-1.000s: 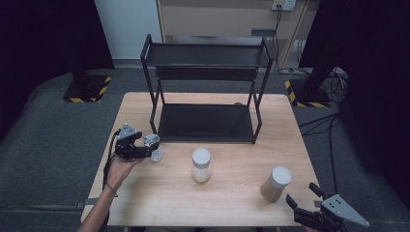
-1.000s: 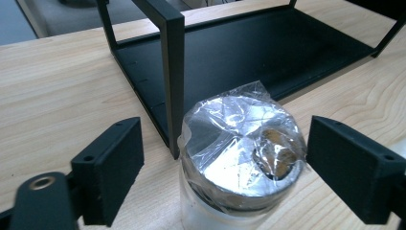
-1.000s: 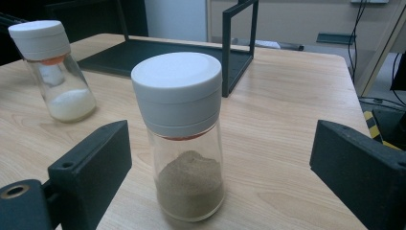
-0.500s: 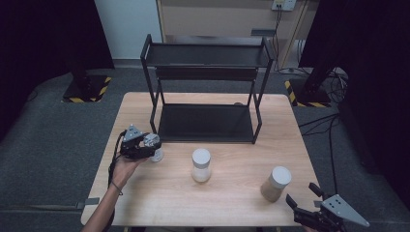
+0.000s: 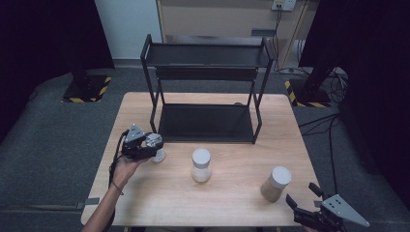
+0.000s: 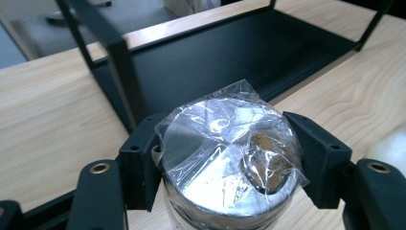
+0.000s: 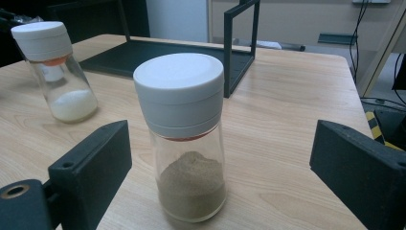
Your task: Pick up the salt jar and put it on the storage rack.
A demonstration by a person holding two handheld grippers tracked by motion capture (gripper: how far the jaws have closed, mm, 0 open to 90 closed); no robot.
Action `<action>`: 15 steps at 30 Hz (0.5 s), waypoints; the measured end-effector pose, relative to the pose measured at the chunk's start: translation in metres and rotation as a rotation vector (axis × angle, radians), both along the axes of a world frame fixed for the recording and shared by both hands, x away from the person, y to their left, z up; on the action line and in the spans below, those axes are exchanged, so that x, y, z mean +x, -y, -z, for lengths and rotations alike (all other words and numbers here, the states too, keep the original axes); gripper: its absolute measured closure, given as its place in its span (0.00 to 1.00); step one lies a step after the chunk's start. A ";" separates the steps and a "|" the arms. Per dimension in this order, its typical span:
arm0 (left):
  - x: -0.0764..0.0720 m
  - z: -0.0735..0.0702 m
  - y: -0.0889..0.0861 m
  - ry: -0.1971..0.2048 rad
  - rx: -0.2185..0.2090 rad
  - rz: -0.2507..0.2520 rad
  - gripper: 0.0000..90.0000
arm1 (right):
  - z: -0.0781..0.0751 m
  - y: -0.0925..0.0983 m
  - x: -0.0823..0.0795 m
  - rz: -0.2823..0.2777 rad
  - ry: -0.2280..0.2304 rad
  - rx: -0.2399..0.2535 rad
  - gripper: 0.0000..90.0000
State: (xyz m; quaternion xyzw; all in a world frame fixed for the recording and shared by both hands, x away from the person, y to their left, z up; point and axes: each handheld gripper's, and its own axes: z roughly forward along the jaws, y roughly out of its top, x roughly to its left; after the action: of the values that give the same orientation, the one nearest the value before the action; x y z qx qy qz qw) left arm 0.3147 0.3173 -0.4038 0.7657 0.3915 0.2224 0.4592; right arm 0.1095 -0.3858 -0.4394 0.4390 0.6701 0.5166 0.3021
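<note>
Near the counter's left edge, our left hand-held gripper pinches a small jar by its plastic-wrapped metal lid, just in front of the black rack. Our right hand-held gripper, at the front right corner, stands spread, and the white-capped shaker partly filled with tan powder sits just ahead of its jaws. A second white-capped shaker, holding white powder, stands mid-counter between them.
</note>
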 end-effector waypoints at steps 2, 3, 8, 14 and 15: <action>0.001 -0.006 0.004 0.009 0.002 0.017 0.38 | 0.000 0.000 0.000 0.000 0.000 0.000 0.08; 0.001 -0.006 0.004 0.009 0.002 0.017 0.38 | 0.000 0.000 0.000 0.000 0.000 0.000 0.08; 0.005 -0.016 0.010 0.013 -0.005 0.045 0.38 | 0.000 0.000 0.000 -0.001 0.000 0.001 0.08; 0.013 -0.026 0.022 0.013 0.004 0.056 0.38 | 0.000 0.001 0.000 -0.002 -0.001 0.004 0.08; 0.015 -0.027 0.024 0.012 0.000 0.055 0.38 | 0.000 0.001 0.000 -0.002 -0.001 0.005 0.08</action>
State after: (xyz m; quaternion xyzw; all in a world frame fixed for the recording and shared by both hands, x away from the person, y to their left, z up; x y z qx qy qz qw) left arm 0.3298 0.2931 -0.3767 0.7750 0.3674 0.2142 0.4674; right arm 0.1097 -0.3867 -0.4397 0.4393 0.6696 0.5184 0.3000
